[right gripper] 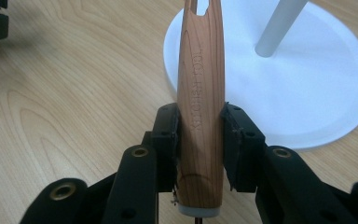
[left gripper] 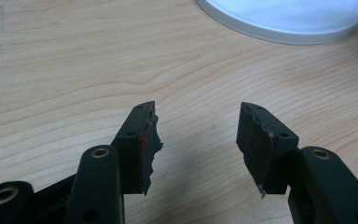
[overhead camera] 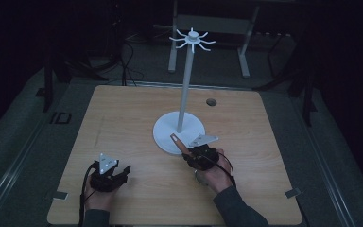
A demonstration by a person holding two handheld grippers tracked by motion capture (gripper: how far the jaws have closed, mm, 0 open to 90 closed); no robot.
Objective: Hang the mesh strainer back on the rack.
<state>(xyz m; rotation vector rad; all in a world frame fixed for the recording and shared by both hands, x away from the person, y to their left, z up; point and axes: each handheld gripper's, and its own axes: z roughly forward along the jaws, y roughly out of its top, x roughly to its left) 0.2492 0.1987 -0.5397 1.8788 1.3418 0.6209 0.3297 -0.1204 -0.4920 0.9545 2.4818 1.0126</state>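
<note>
Wooden handle clamped in right gripper, tilted toward stand base

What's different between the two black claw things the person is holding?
The left gripper has its jaws spread with bare wood between them; the right gripper is clamped on a wooden handle stamped KITCHEN TOOL. The left gripper rests low near the table's front edge, apart from the white stand; the right gripper sits at the stand's round base, its handle reaching over it. Both are black, two-jawed, hand-held, and carry a grey three-cornered plate.
</note>
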